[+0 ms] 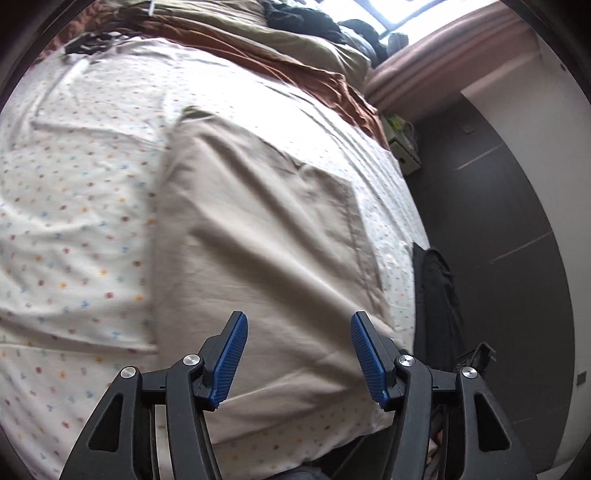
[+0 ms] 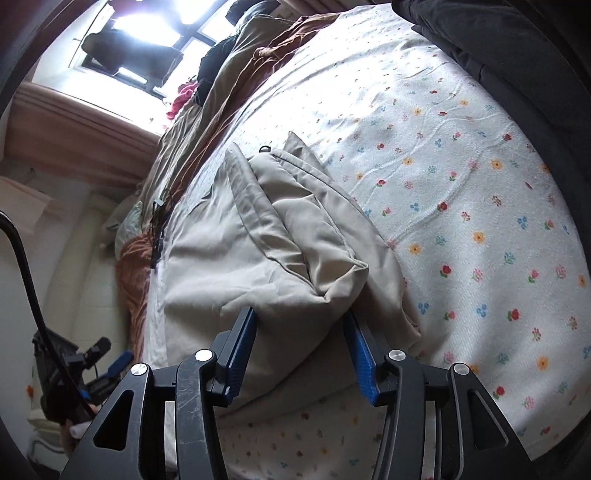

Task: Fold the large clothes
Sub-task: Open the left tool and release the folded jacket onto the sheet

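A large beige garment point(image 1: 266, 229) lies spread on a bed with a white flower-print sheet point(image 1: 74, 221). In the left wrist view it lies flat, a patch pocket point(image 1: 328, 206) facing up. My left gripper point(image 1: 299, 317) is open just above its near end, holding nothing. In the right wrist view the same garment point(image 2: 236, 243) is partly folded, with a bunched flap point(image 2: 317, 254) on top. My right gripper point(image 2: 301, 314) is open, its blue pads on either side of the garment's near fold without clamping it.
A brown and olive blanket point(image 1: 295, 62) is bunched at the far side of the bed. Dark clothes point(image 1: 314, 18) lie near the window. A dark garment point(image 1: 439, 295) hangs off the bed's right edge above the dark floor point(image 1: 498, 206). The other gripper point(image 2: 99, 365) shows low at the left.
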